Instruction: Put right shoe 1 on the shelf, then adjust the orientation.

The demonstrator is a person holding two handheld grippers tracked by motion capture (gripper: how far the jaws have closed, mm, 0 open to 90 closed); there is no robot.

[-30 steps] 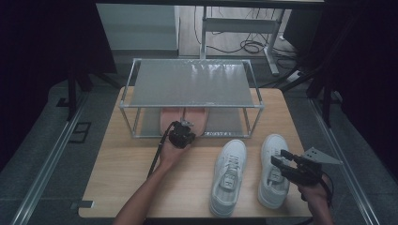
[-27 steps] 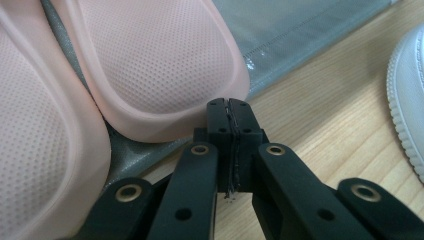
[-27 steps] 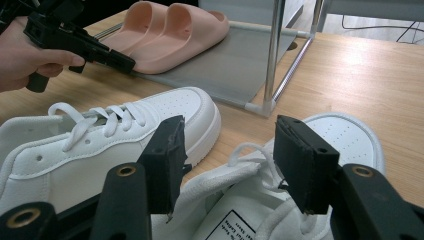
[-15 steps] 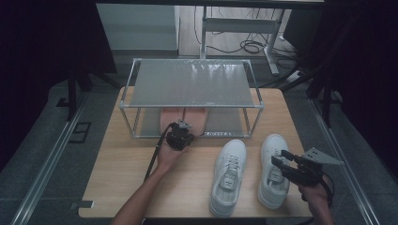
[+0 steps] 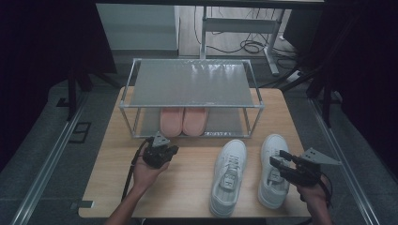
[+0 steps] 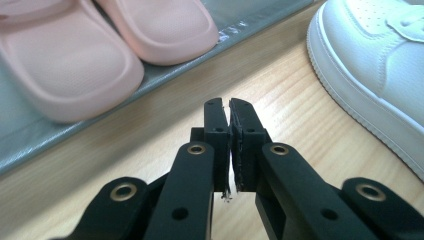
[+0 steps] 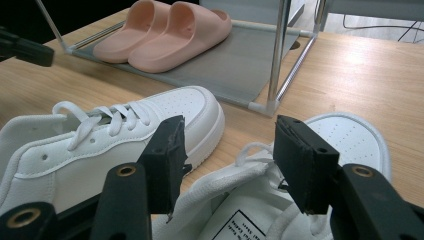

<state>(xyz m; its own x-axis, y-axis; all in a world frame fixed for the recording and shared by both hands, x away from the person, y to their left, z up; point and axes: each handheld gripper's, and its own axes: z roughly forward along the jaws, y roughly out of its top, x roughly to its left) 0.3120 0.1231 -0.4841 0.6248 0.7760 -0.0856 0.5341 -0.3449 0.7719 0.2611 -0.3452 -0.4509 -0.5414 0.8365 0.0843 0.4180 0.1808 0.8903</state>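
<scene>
1. The left gripper point(image 5: 169, 149) hovered over the table point(image 5: 187, 187) just in front of the pink slippers point(image 5: 183, 120) on the rack's point(image 5: 192, 84) lower shelf, jaws pressed together, empty.
2. The left sneaker point(image 5: 228, 176) lay between both grippers.
3. The right gripper point(image 5: 278, 159) held its jaws spread above the right sneaker point(image 5: 271, 180).

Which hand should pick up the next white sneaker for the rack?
Right, probably. The right tool hangs open over the right white lace-up sneaker; the left tool is shut, empty, near the pink foam slippers.
</scene>
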